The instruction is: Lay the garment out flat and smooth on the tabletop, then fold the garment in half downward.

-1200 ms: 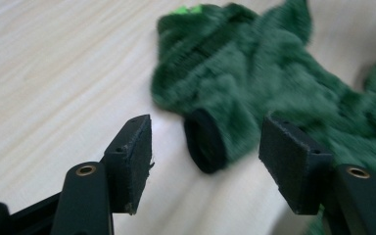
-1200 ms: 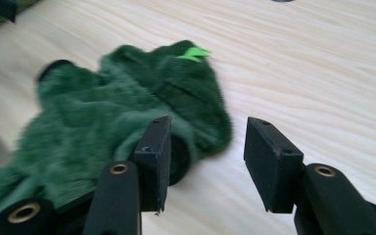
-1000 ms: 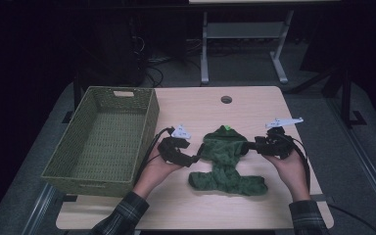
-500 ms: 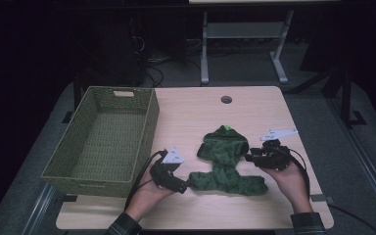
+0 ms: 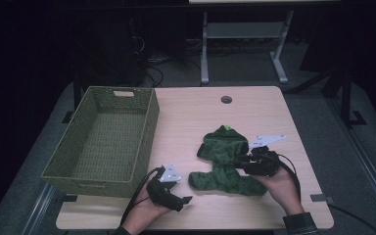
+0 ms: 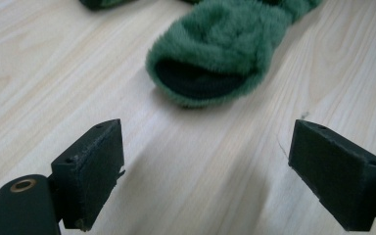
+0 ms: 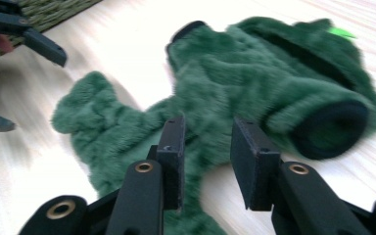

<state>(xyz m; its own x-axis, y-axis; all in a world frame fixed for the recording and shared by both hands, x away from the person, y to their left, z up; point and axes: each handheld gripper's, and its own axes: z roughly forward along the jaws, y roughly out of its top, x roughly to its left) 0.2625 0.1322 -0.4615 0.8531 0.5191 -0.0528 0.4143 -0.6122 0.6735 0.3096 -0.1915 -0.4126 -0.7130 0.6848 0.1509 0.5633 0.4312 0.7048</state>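
Fuzzy green plush garment (image 5: pixel 227 164) flat on pale wood table (image 5: pixel 191 122), lower-right centre, w/ right gripper (image 7: pixel 206 161) jaws part-closed over its middle, prob. to pinch fabric, left gripper (image 6: pixel 203 171) wide open, empty, near lower sleeve opening, woven green basket (image 5: pixel 103 142) at left.

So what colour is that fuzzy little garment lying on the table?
Dark green, with black-lined cuffs; the fuzzy garment shows best in the right gripper view.

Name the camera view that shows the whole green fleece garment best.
The high view: the green fleece garment lies entire on the table, right of the basket. The left gripper view shows one cuffed end; the right gripper view shows it close but cropped.
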